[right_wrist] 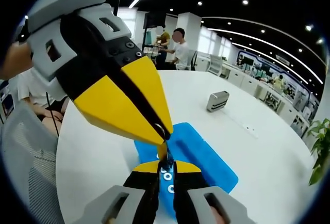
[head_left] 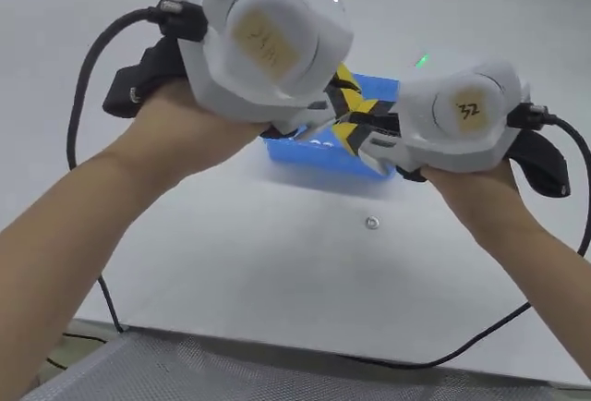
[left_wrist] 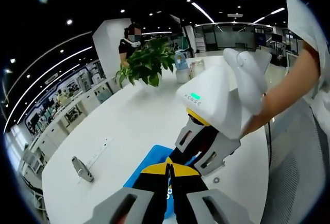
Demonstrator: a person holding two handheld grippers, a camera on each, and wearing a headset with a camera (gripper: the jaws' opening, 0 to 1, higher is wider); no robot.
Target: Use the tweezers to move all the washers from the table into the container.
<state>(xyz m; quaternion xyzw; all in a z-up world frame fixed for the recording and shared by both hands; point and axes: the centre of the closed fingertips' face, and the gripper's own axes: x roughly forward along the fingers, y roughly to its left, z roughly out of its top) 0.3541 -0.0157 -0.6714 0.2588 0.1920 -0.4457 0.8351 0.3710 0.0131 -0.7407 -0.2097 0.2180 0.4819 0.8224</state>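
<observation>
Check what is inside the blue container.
Small pale rings, likely washers, near the tool tips; elsewhere bare container floor. The left tool and right tool hide the part beneath them.

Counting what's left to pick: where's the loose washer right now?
Head view: the washer lies alone on the white table, just in front of the blue container on the person's side, right of centre.

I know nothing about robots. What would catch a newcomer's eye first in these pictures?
Two chunky white handheld tools stand out: the left gripper and the right gripper bring their yellow-and-black jaws almost tip to tip above a bright blue container on the white table. A single small washer lies on the table in front of the container, on the person's side.
</observation>
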